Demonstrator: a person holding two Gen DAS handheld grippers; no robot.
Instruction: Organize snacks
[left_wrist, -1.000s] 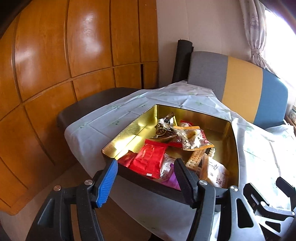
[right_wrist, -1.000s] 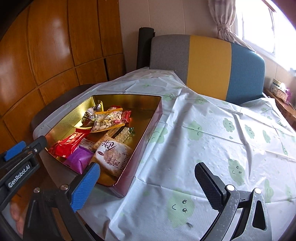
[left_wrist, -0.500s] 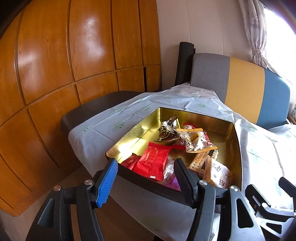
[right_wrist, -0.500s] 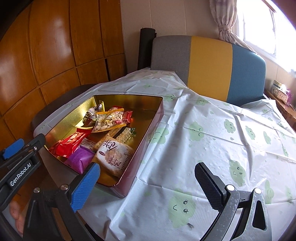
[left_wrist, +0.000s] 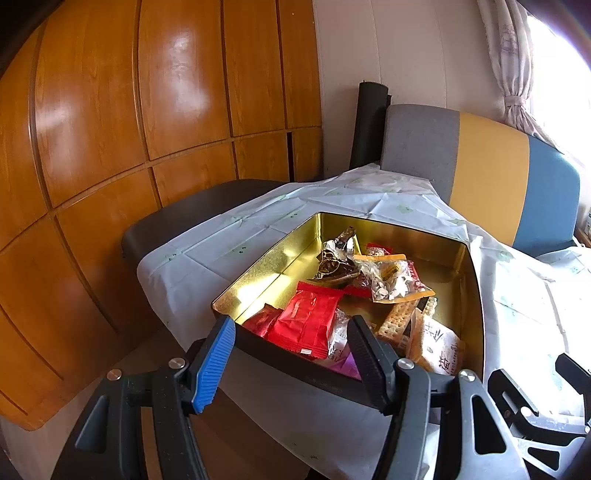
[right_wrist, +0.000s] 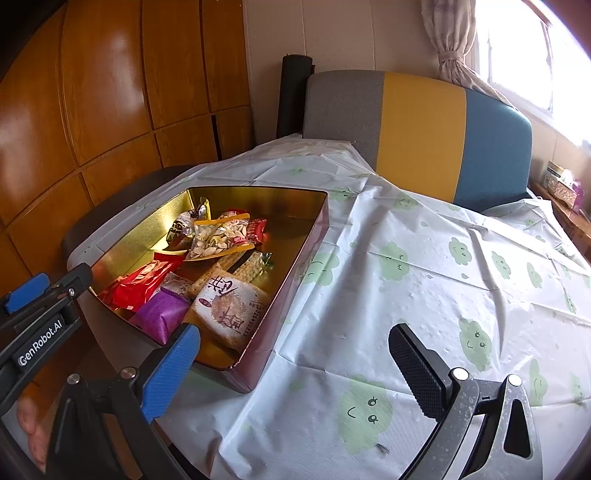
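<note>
Left wrist view: left gripper (left_wrist: 291, 354) is hanging released just short of the tin (left_wrist: 476, 295) holding the snacks (left_wrist: 308, 321); right gripper (right_wrist: 295, 354) is gaping too. Bumping that rim is risking shoving it off the desk (right_wrist: 424, 295).

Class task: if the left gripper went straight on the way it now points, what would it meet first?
Probably the near wall of the gold tin, which crosses between the left gripper fingers. If it passes slightly higher, the red snack packet comes first; depth is unclear.
</note>
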